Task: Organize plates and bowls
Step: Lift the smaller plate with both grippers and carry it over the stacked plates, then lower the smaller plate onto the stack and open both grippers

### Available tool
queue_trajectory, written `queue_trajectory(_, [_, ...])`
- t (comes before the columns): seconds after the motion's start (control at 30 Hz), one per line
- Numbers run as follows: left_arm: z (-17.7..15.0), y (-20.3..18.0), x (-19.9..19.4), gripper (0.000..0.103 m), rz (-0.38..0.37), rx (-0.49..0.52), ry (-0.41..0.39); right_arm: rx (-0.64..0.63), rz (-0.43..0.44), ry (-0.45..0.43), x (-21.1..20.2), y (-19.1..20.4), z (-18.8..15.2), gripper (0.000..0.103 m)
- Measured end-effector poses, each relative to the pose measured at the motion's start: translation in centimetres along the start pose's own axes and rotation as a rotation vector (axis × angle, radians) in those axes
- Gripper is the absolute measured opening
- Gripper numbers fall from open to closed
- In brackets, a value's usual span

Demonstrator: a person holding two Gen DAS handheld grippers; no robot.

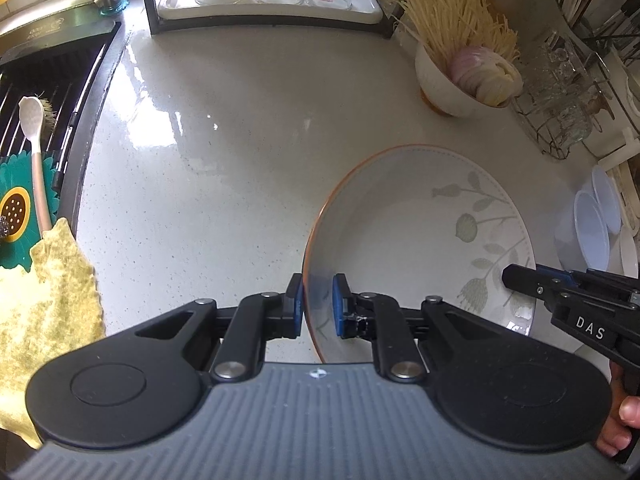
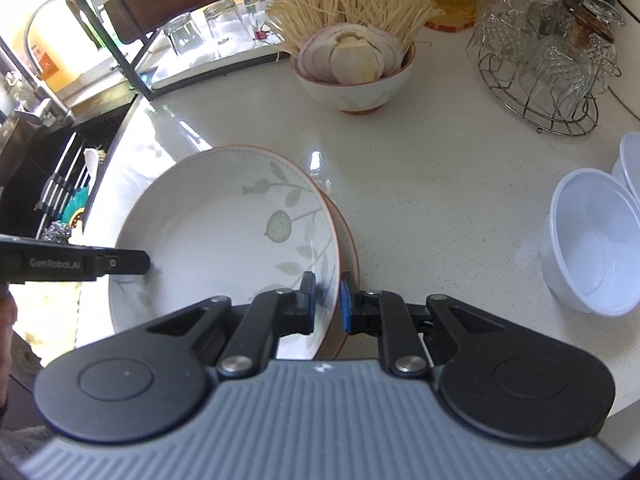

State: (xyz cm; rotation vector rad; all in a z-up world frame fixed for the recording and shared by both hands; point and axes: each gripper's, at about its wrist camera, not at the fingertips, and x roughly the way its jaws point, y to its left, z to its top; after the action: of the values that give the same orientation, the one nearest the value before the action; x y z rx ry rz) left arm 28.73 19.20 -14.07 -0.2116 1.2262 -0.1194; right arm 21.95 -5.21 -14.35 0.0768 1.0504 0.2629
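Both tools grip the same leaf-patterned plate (image 1: pixel 420 240) from opposite sides. The left tool (image 1: pixel 320 304) reaches forward, level and low over the tabletop (image 1: pixel 224 152), its two blue-padded fingers (image 1: pixel 341 304) clamped on the plate's left rim, one pad inside the dish and one outside. The right tool (image 2: pixel 326 306) pinches the right rim the same way, its outer finger against the plate's orange-brown underside. In the left wrist view the right tool comes in from the right edge, with part of the person's right hand (image 1: pixel 624 420) showing below it; in the right wrist view the left tool (image 2: pixel 132 264) enters from the left, with only its black tip over the plate.

The plate sits in the near middle of the tabletop, tipped a little, and whether it rests on the surface or is lifted clear cannot be told, since each tool's body hides the plate's near edge.

Behind it stands a ceramic bowl (image 2: pixel 356 80) packed with enoki mushrooms (image 2: pixel 352 0) and sliced onion (image 2: pixel 352 56). To the right, two white plastic bowls (image 2: pixel 592 244) lie nested and tilted, the farther one cut off by the frame. A wire rack of upturned glass cups (image 2: pixel 540 60) stands at the far right; the cups blur together. At far left a sink rack (image 1: pixel 44 92) holds a brush (image 1: pixel 34 152), with a yellow cloth (image 1: pixel 48 312) nearer.
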Motion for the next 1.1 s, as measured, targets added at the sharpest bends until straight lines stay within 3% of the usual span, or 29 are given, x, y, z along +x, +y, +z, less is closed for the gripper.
queue_trajectory(0.2, [0.2,-0.2,-0.6,0.018,-0.015,0.000,-0.018,0.049,0.020,0.007,-0.4,-0.6,0.2,0.017])
queue_trajectory(0.33, [0.5,-0.4,-1.6,0.018,-0.025,-0.001,-0.042,0.074,-0.016,-0.011,-1.3,-0.9,0.1,0.018])
queue_trajectory(0.57, [1.3,-1.6,-3.5,0.018,-0.040,-0.001,-0.097,0.030,-0.023,-0.152,-4.7,-0.4,0.5,0.018])
queue_trajectory(0.77, [1.4,-3.6,-5.7,0.018,-0.058,0.030,-0.157,0.058,0.002,-0.210,-6.8,-1.2,0.6,0.018])
queue_trajectory(1.1, [-0.4,-8.1,-9.9,0.018,-0.089,0.090,-0.273,0.081,-0.010,-0.352,-12.0,-2.4,-0.7,0.018])
